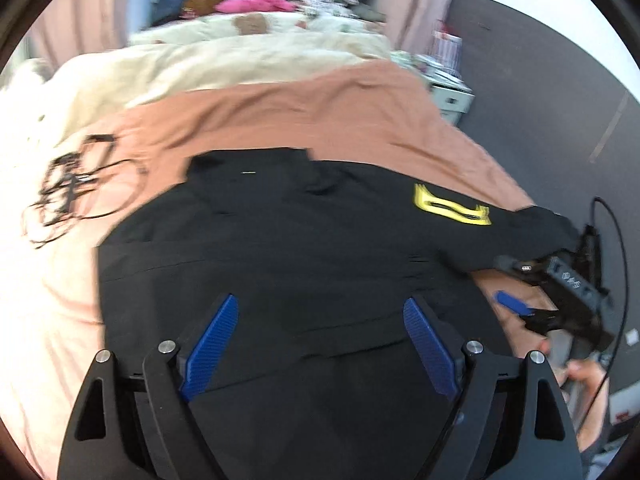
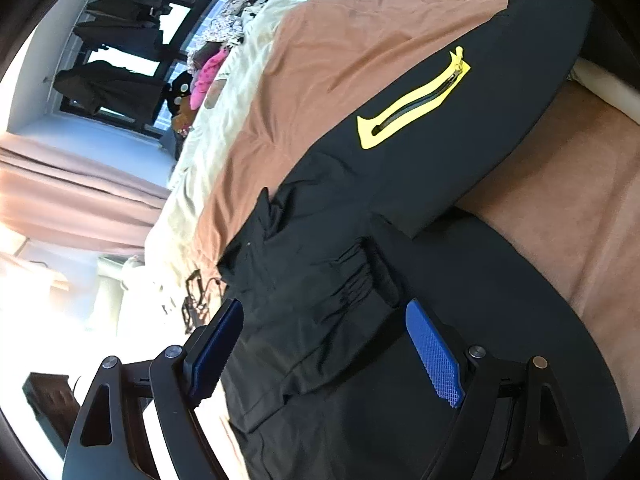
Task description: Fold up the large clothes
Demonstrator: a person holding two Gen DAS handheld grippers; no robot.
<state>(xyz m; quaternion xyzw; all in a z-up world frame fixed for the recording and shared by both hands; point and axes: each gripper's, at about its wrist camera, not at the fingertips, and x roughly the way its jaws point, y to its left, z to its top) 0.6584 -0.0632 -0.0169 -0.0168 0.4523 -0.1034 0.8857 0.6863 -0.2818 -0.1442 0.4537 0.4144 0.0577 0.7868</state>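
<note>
A smooth black jacket (image 1: pixel 280 248) with a yellow-edged zip pocket (image 2: pixel 416 104) lies flat on the rust bedspread (image 1: pixel 320 108). Both the left gripper (image 1: pixel 320 344) and right gripper (image 2: pixel 332 356) hover above it, ribbed blue pads apart, empty.

Black cable tangle (image 1: pixel 76 184) on brown bedspread (image 1: pixel 280 116) — cream duvet (image 1: pixel 224 56) beyond, pink plush (image 1: pixel 252 5) near window.

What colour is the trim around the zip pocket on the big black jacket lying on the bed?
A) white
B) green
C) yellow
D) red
C: the trim around the zip pocket on the sleeve of the black jacket is bright yellow, seen in both wrist views against the dark fabric.
</note>
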